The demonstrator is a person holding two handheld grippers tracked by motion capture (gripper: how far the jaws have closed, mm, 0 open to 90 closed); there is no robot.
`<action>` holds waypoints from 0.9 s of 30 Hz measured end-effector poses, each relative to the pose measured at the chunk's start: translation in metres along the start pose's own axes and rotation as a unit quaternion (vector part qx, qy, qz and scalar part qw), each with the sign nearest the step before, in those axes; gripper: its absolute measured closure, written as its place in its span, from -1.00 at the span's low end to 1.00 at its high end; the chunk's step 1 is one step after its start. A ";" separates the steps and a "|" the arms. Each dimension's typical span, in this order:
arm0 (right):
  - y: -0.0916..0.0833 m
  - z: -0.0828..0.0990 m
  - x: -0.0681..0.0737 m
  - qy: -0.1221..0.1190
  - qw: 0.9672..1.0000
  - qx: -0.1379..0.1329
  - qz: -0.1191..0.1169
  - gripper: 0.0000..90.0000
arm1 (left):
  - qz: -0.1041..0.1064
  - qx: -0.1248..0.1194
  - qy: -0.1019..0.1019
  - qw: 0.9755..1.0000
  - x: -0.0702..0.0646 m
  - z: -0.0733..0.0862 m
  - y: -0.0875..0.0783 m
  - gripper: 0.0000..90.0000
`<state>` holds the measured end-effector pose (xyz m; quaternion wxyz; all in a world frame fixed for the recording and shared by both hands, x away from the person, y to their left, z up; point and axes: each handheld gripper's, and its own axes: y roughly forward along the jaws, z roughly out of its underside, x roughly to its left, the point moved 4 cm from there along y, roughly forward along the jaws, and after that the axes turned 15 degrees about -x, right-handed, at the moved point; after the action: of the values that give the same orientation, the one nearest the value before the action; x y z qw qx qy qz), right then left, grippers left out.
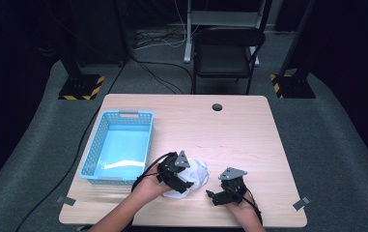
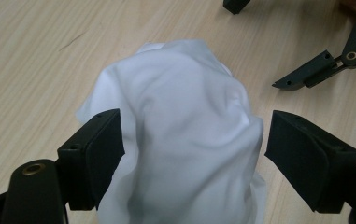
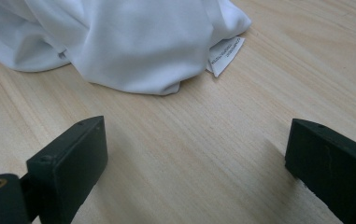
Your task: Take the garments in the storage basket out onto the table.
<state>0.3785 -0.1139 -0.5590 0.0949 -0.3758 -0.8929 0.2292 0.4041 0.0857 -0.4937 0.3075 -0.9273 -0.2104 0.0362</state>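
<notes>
A crumpled white cloth (image 1: 197, 173) lies on the wooden table (image 1: 239, 135) near its front edge. My left gripper (image 1: 184, 185) stands over the cloth's near-left side. In the left gripper view the cloth (image 2: 185, 107) bulges up between the two jaws of this gripper (image 2: 194, 135); a slim gap shows at the right pad, so the jaws stand open around it. My right gripper (image 1: 215, 197) rests just right of the cloth, open over bare wood (image 3: 196, 140). Ahead of it lies the cloth (image 3: 119, 37) with a small white label (image 3: 226, 53) sticking out.
A light blue plastic basket (image 1: 128, 114) sits on the table's left side with nothing in it. A small dark hole (image 1: 217, 107) marks the far edge of the table. A black chair (image 1: 225, 53) stands behind the table.
</notes>
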 end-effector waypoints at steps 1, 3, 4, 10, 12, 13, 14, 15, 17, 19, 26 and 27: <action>0.000 0.000 0.000 0.000 1.000 0.000 0.000 -0.88 | 0.000 0.000 0.000 1.000 0.000 0.000 0.000 -0.60; 0.000 0.000 0.000 0.000 1.000 0.000 0.000 -0.88 | -0.005 -0.006 -0.001 1.000 0.002 -0.002 -0.004 -0.59; 0.000 0.000 0.000 0.000 1.000 0.000 0.001 -0.88 | -0.005 -0.007 -0.002 1.000 0.003 -0.003 -0.005 -0.59; 0.000 0.000 0.000 0.001 1.000 0.000 0.001 -0.88 | -0.010 -0.024 -0.013 1.000 0.011 -0.008 -0.018 -0.60; 0.000 0.000 0.000 0.001 1.000 0.000 0.001 -0.88 | -0.014 -0.030 -0.018 0.999 0.015 -0.009 -0.022 -0.60; 0.000 0.000 0.000 0.001 1.000 0.000 0.001 -0.88 | -0.015 -0.031 -0.018 0.999 0.016 -0.010 -0.023 -0.60; 0.000 0.000 0.000 0.001 1.000 0.000 0.001 -0.88 | -0.015 -0.031 -0.018 0.999 0.016 -0.010 -0.023 -0.60; 0.000 0.000 0.000 0.001 1.000 0.000 0.001 -0.88 | -0.018 -0.033 -0.019 0.999 0.017 -0.010 -0.025 -0.60; 0.000 0.000 0.000 0.001 1.000 0.000 0.001 -0.88 | -0.020 -0.037 -0.022 0.999 0.019 -0.011 -0.029 -0.61; 0.000 0.000 0.000 0.001 1.000 0.000 0.001 -0.88 | -0.022 -0.042 -0.024 0.999 0.021 -0.012 -0.032 -0.61; 0.000 0.000 0.000 0.001 1.000 0.000 0.002 -0.88 | -0.033 -0.058 -0.030 0.997 0.028 -0.015 -0.044 -0.61; 0.000 0.000 0.000 0.001 1.000 0.000 0.002 -0.88 | -0.034 -0.061 -0.031 0.997 0.029 -0.016 -0.046 -0.61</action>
<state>0.3787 -0.1142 -0.5590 0.0955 -0.3780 -0.8920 0.2287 0.4166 0.1218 -0.4523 0.2446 -0.9350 -0.2533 0.0415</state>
